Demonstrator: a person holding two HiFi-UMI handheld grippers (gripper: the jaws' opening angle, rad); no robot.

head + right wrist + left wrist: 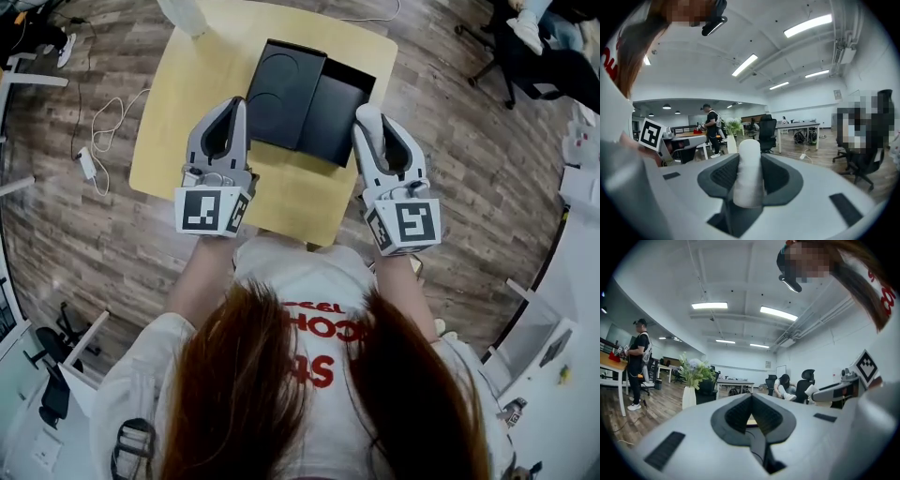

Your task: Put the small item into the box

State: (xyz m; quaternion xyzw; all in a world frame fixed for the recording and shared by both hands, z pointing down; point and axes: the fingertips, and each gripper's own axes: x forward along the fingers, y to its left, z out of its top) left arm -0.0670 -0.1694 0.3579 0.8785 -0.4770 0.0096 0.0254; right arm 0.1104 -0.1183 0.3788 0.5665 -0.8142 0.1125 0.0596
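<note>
A black open box [334,120] stands at the far side of the yellow table [291,202], and its black lid [281,92], marked with a round imprint, lies against its left side. My right gripper [371,129] hovers at the box's right near corner, shut on a small white cylinder [367,114]. In the right gripper view the cylinder [749,180] stands upright between the dark pads [780,176] of that gripper [750,161]. My left gripper [236,112] is left of the lid with its jaws together and nothing in them. Its tips [751,399] meet in the left gripper view.
A white vase [186,13] stands on the table's far left corner, with flowers [693,373] in it. A white cable and adapter [89,161] lie on the wooden floor to the left. A person [636,363] stands further off, and office chairs [767,133] and desks surround the table.
</note>
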